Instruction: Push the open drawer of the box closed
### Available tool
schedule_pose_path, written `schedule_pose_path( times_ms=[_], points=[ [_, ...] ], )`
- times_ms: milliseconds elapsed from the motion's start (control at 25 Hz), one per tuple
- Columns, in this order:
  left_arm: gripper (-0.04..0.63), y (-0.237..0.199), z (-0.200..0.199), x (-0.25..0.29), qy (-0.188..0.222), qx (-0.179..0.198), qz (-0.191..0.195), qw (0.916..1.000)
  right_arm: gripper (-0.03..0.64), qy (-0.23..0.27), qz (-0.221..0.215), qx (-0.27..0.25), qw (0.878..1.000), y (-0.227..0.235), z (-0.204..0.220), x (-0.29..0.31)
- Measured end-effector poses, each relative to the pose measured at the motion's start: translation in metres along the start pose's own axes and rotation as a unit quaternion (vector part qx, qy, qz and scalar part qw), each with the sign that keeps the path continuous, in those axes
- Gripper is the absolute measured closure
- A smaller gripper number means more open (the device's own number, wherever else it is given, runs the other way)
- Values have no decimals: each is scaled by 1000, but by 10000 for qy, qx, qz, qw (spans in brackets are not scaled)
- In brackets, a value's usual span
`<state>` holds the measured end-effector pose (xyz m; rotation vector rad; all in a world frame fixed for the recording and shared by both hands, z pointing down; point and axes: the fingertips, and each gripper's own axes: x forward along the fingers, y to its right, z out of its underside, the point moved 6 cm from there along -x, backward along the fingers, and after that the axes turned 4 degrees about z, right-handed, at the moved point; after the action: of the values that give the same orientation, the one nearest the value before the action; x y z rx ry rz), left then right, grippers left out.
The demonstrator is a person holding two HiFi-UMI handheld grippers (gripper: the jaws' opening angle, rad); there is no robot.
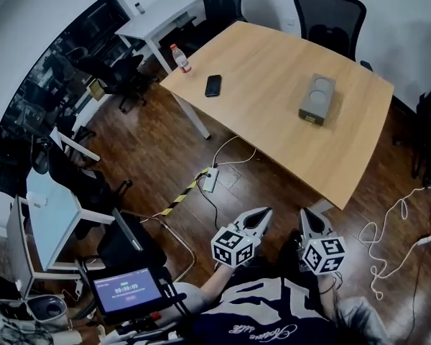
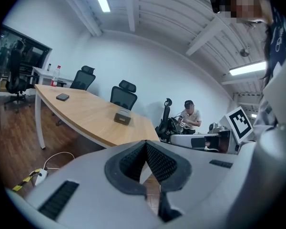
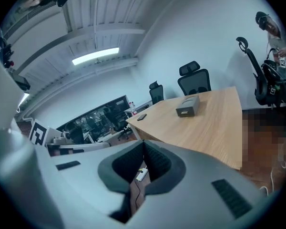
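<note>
A small grey box (image 1: 317,98) with two round hollows on top lies on the far right part of the wooden table (image 1: 258,121). Its drawer end faces me; how far out the drawer stands I cannot tell. The box also shows small and far off in the left gripper view (image 2: 122,117) and the right gripper view (image 3: 188,105). Both grippers hang low near my body, well short of the table: left gripper (image 1: 264,213), right gripper (image 1: 306,213). In each gripper's own view, left gripper (image 2: 146,143) and right gripper (image 3: 144,143), the dark pads meet at the tip, shut on nothing.
A black phone (image 1: 213,85) and a red-capped bottle (image 1: 180,58) sit at the table's left end. Office chairs (image 1: 329,13) stand behind it. A power strip (image 1: 210,180) and white cables (image 1: 388,228) lie on the wood floor. A seated person (image 2: 189,118) is beyond the table.
</note>
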<state>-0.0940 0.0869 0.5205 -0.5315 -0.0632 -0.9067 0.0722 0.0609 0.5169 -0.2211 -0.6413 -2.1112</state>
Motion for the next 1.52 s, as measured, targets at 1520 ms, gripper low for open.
schedule_pose_path(
  times_ms=[1520],
  points=[
    [594,74,42,-73,-16,48,760,9971,626,590,771,-229,9950,-79,45,-123]
  ],
)
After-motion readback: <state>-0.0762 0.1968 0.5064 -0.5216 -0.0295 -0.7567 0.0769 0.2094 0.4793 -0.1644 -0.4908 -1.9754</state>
